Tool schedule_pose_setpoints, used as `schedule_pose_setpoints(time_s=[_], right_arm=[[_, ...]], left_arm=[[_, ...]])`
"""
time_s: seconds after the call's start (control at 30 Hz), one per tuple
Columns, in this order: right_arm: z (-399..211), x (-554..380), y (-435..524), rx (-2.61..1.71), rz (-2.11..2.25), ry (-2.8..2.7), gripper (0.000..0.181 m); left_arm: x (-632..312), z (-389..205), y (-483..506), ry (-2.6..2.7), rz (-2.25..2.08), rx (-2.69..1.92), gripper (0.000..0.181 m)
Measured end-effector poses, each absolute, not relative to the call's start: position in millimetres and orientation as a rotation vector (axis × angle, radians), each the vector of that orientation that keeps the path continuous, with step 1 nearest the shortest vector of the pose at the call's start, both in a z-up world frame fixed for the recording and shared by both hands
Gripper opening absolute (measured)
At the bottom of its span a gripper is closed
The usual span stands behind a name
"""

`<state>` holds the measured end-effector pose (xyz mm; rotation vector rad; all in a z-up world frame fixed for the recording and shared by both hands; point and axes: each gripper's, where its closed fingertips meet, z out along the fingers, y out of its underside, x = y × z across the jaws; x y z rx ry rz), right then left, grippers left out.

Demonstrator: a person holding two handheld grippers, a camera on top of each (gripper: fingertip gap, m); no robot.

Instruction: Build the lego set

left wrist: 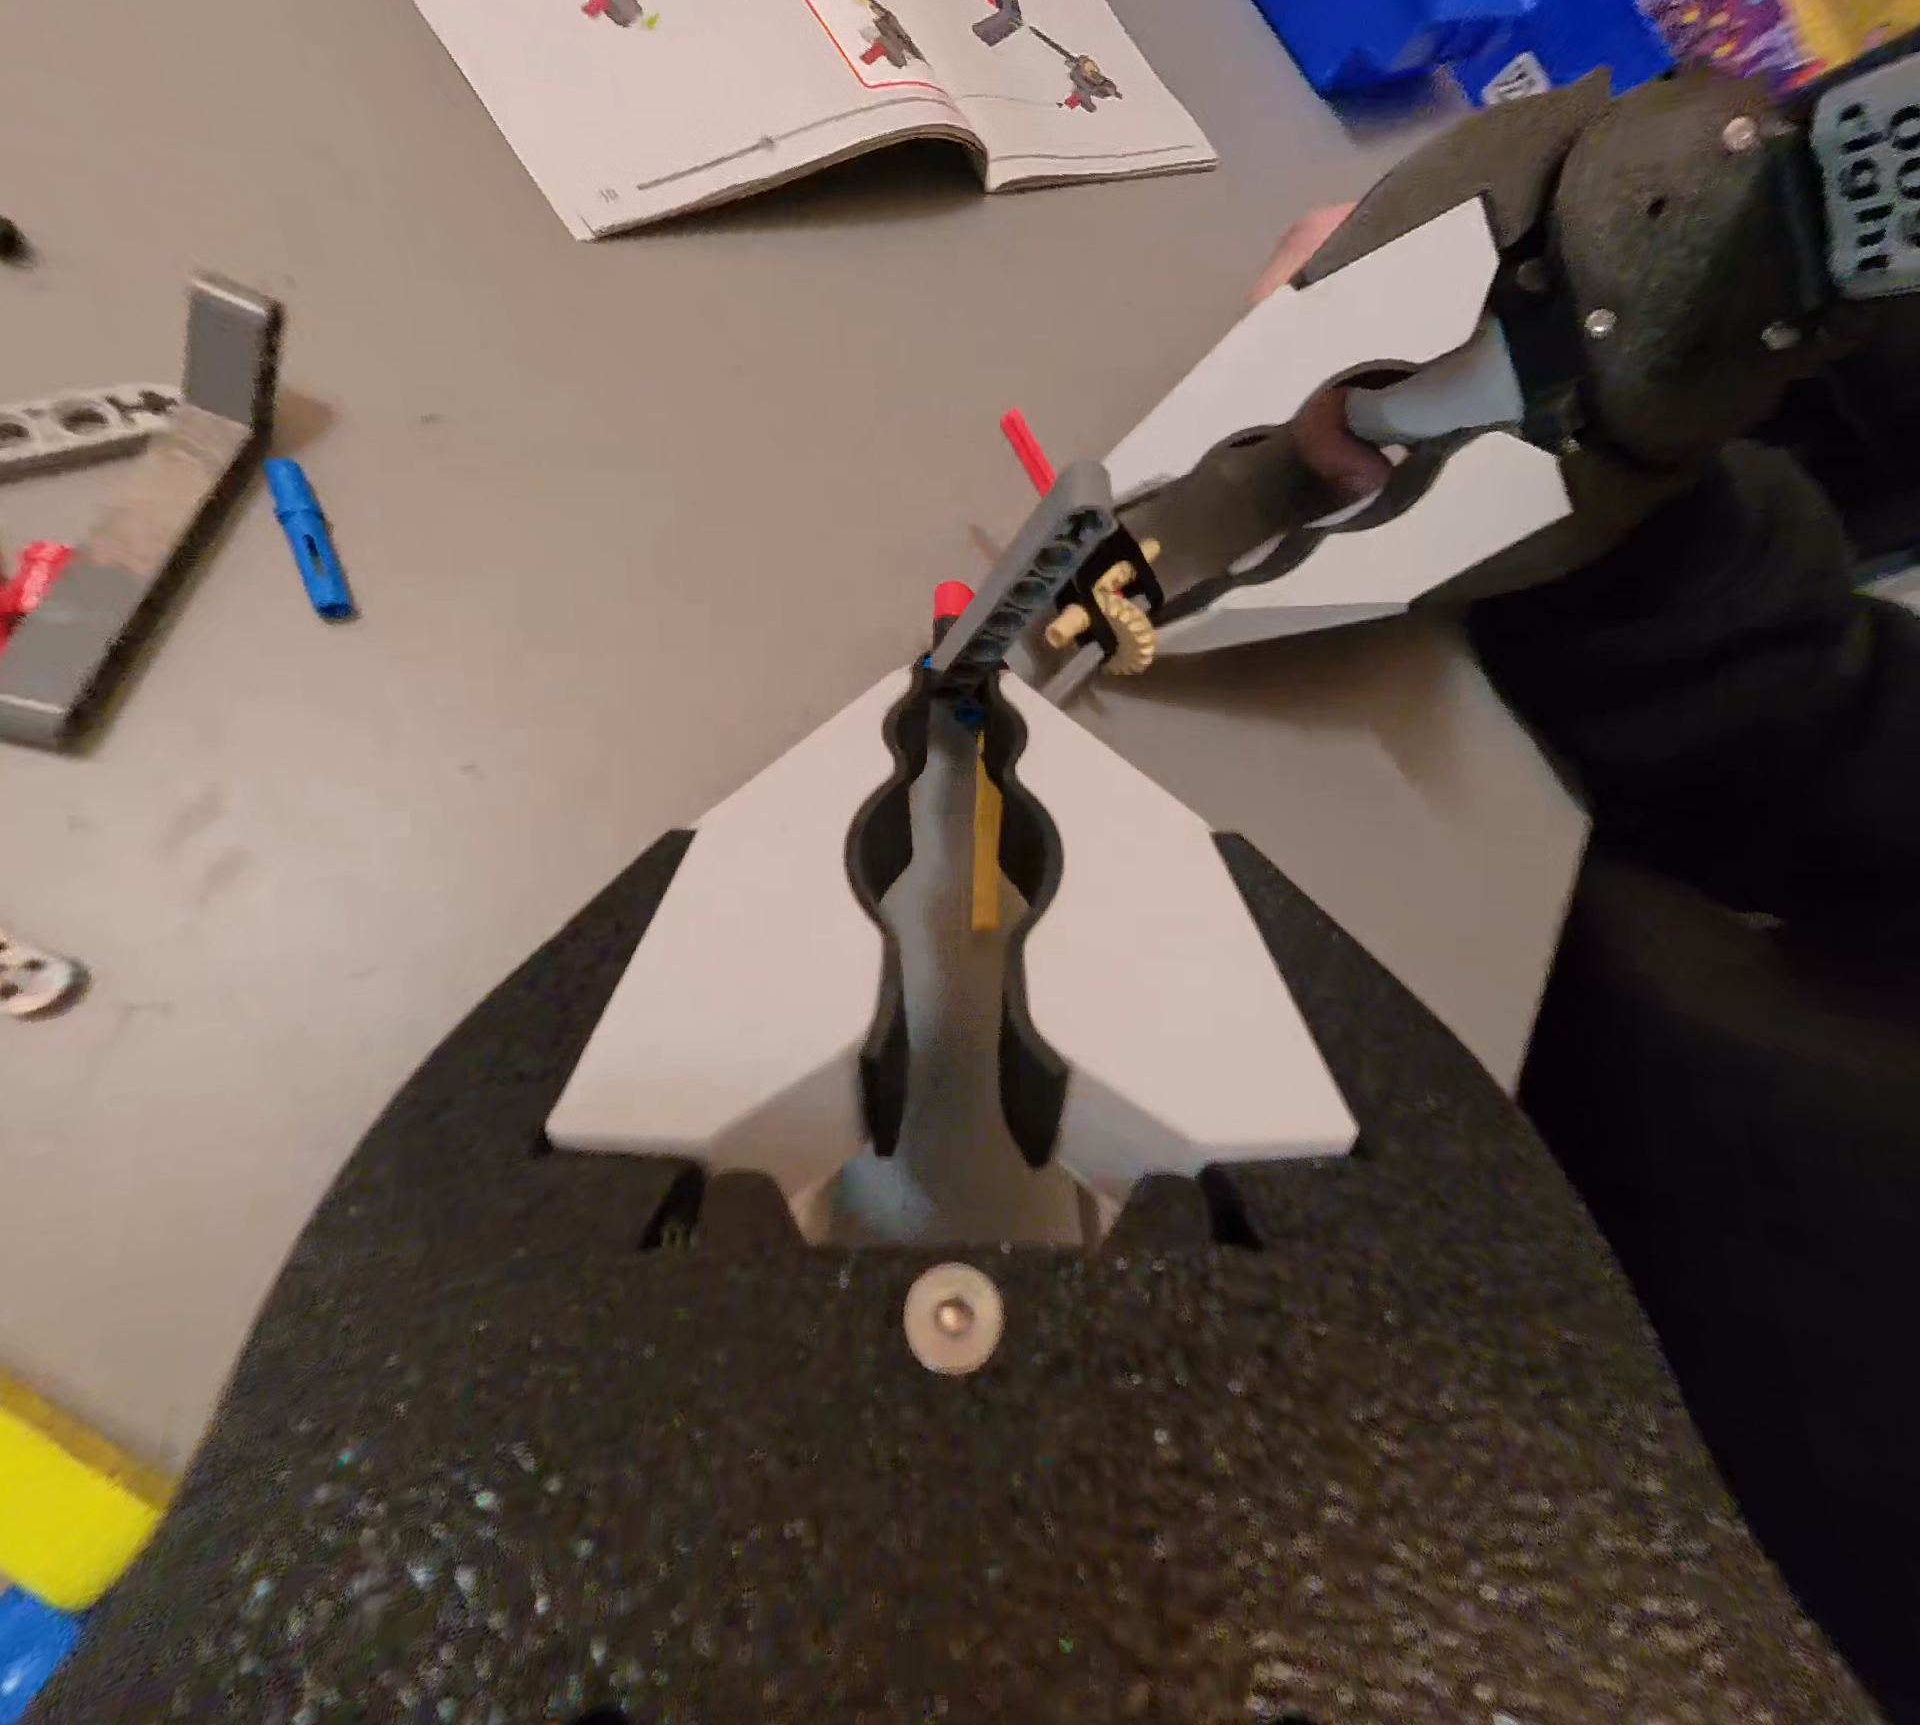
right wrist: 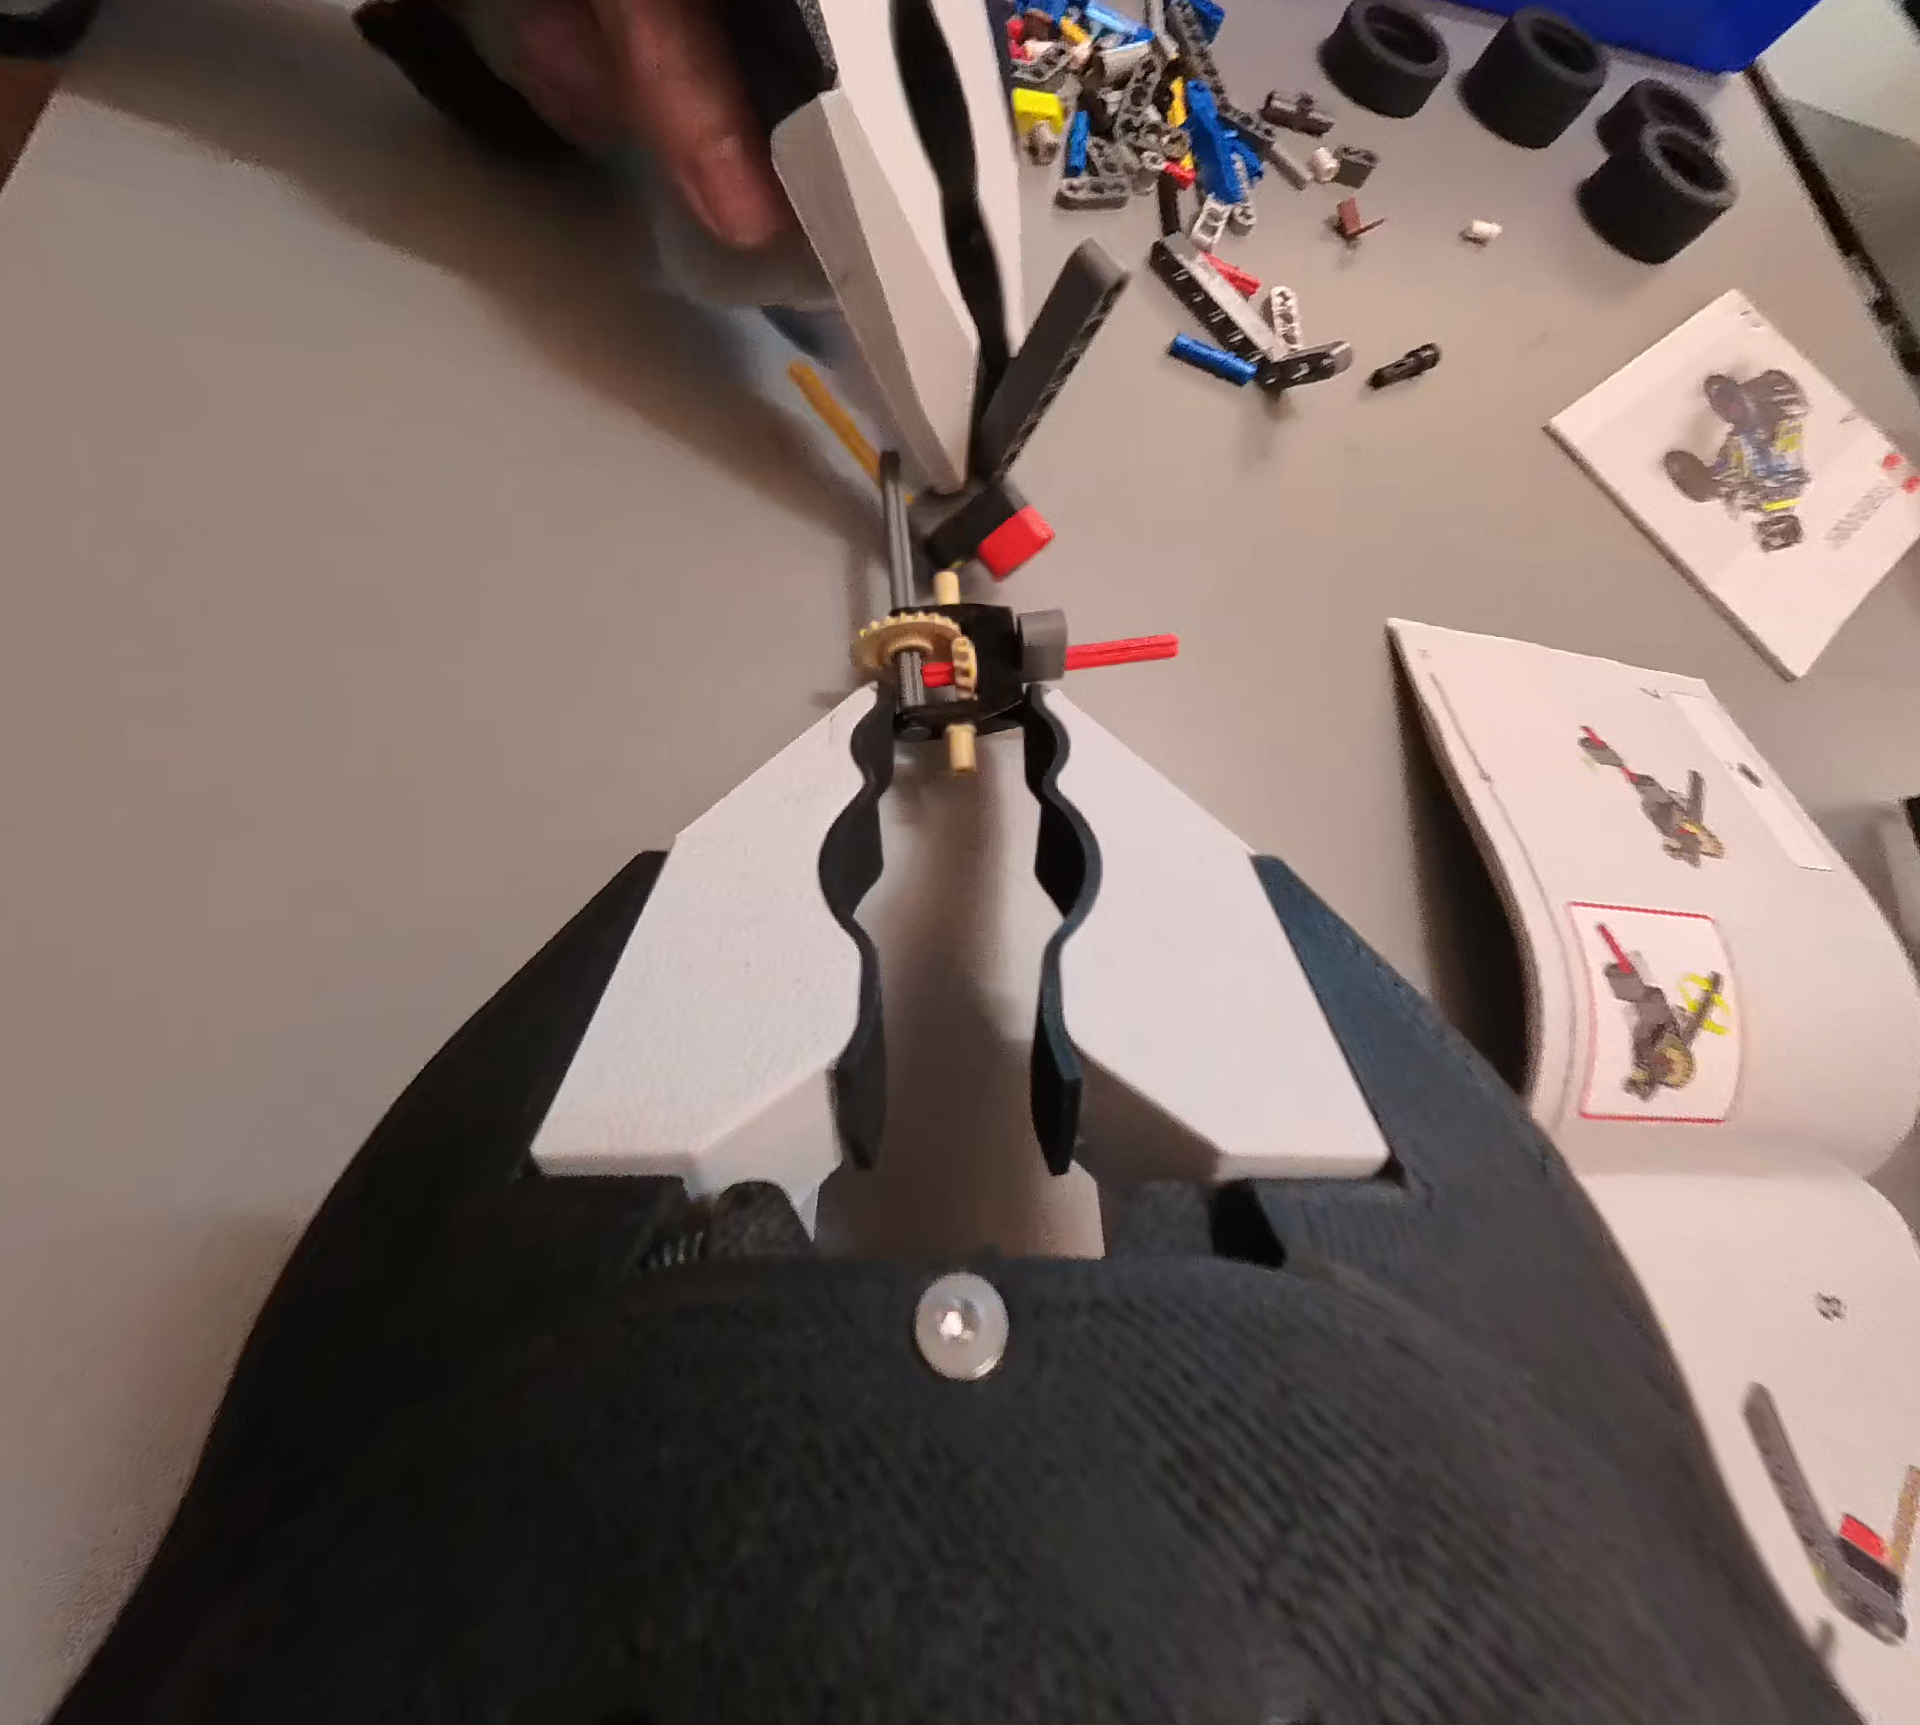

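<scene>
A long dark grey perforated plastic beam (left wrist: 1023, 574), fitted with a red plastic pin (left wrist: 951, 603) at its near end, is gripped at that end by the left gripper (left wrist: 954, 688), whose jaws are narrowed onto it; a thin yellow axle (left wrist: 985, 854) is seen between them. A small black plastic gear housing (right wrist: 961, 662), carrying tan bevel gears (right wrist: 906, 641) and a protruding red cross axle (right wrist: 1117, 649), is pinched at the tips of the right gripper (right wrist: 961, 719), whose jaws are set wider around it. The two sub-assemblies are held together just ahead of both sets of jaws, above the grey surface (left wrist: 540, 387), and a joining step is judged to be in hand. Because only the tips are engaged, the housing could be twisted out of grip (or the gears knocked off their axles) if the parts are pressed together off-line. The open paper instruction booklet (left wrist: 727, 13) lies well beyond the left jaws.
</scene>
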<state>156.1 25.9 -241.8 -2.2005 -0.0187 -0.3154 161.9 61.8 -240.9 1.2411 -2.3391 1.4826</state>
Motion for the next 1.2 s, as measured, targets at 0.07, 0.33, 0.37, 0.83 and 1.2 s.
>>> schedule_pose_setpoints(time_s=[0.07, 0.33, 0.37, 0.83, 1.2], right_arm=[[-239.7, 150.0, 21.9, -2.187, -0.307, -0.099, 0.022], [-242.4, 150.6, 3.8, -2.201, -0.463, -0.301, 0.023], [-240.3, 150.7, 4.7, -2.188, -0.484, -0.309, 0.023], [-215.9, 147.3, 3.5, -2.041, -0.300, -0.060, 0.023], [-199.5, 144.5, 0.9, -1.941, -0.291, -0.059, 0.023]], left_arm=[[157.5, -240.5, 60.0, -2.238, 1.463, 1.206, 0.007], [144.0, -226.5, 58.6, -1.941, 1.415, 0.979, 0.007], [142.9, -223.5, 58.4, -1.909, 1.416, 0.949, 0.008], [145.2, -187.4, 56.8, -1.868, 1.722, 0.783, 0.008], [149.7, -147.2, 56.3, -2.038, 2.190, 0.530, 0.007]])
